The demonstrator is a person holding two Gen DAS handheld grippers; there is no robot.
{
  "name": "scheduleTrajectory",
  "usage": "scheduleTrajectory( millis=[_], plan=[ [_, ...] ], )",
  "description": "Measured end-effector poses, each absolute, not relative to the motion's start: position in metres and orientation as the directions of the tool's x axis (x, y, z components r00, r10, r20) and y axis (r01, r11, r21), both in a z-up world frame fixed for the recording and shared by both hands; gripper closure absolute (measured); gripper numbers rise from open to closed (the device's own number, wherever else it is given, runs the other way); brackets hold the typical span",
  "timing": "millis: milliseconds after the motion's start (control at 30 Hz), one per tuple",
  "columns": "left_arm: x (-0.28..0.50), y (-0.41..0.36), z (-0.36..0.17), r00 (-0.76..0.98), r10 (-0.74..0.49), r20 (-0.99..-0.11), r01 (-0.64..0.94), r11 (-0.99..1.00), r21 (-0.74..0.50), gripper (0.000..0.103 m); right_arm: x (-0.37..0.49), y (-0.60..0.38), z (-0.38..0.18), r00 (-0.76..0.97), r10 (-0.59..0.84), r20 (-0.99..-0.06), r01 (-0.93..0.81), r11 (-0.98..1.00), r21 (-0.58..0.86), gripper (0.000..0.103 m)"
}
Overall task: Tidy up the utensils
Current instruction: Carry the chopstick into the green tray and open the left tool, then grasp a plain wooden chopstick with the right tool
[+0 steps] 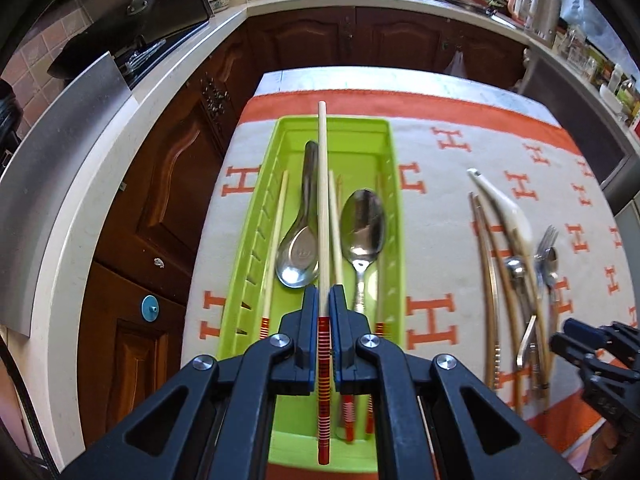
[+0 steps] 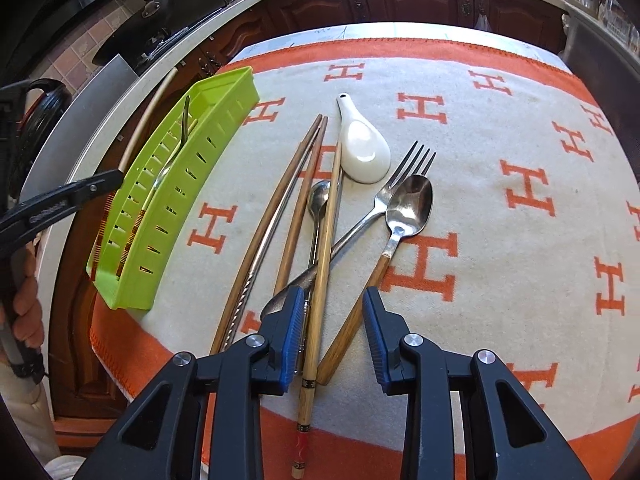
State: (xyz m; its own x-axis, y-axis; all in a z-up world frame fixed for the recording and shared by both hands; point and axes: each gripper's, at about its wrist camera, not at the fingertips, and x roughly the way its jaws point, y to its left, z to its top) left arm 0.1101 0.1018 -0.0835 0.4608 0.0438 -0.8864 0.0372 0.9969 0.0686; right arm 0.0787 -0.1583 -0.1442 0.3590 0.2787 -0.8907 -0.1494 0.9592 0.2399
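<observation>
Left gripper (image 1: 324, 300) clamped tight on a pale chopstick (image 1: 322, 200) pointing to 12 o'clock above the green tray (image 1: 394, 184), over a steel soup spoon (image 1: 298, 256) and tablespoon (image 1: 364, 228) lying inside. Right gripper (image 2: 333, 312) spread wide, holding nothing, low over loose chopsticks (image 2: 320, 280) and a wooden-handled spoon (image 2: 404, 212); white ceramic spoon (image 2: 366, 152) and fork (image 2: 400, 180) toward 12 o'clock; tray at 10 o'clock on the orange-patterned cloth (image 2: 500, 128).

Your chopstick (image 1: 322, 208) hangs lengthwise above the green tray (image 1: 390, 168).
Spoons and chopsticks lie inside; a loose pile (image 2: 340, 208) of utensils rests beside it.
</observation>
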Motion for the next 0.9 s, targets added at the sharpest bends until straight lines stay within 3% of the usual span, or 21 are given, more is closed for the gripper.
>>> scheduleTrajectory(
  millis=[267, 333, 400, 533, 900],
  plan=[
    [0.120, 0.102, -0.115, 0.405, 0.033, -0.914, 0.055, 0.997, 0.061, 0.099, 0.076, -0.156, -0.142, 0.357, 0.269, -0.895, -0.150, 0.962, 0.229, 0.072],
    [0.119, 0.103, -0.117, 0.405, 0.032, -0.914, 0.047, 0.997, 0.055, 0.091, 0.078, -0.155, -0.143, 0.353, 0.263, -0.898, -0.147, 0.963, 0.224, 0.072],
    [0.115, 0.105, -0.115, 0.420, 0.041, -0.907, 0.042, 0.997, 0.065, 0.074, 0.079, -0.152, -0.145, 0.351, 0.256, -0.901, -0.148, 0.965, 0.216, 0.072],
    [0.106, 0.110, -0.105, 0.447, 0.045, -0.893, 0.029, 0.997, 0.065, 0.060, 0.083, -0.148, -0.147, 0.351, 0.240, -0.905, -0.148, 0.969, 0.200, 0.072],
    [0.072, 0.117, -0.085, 0.477, 0.010, -0.879, 0.013, 1.000, 0.018, 0.056, 0.087, -0.137, -0.149, 0.375, 0.153, -0.914, -0.157, 0.982, 0.100, 0.072]
  ],
)
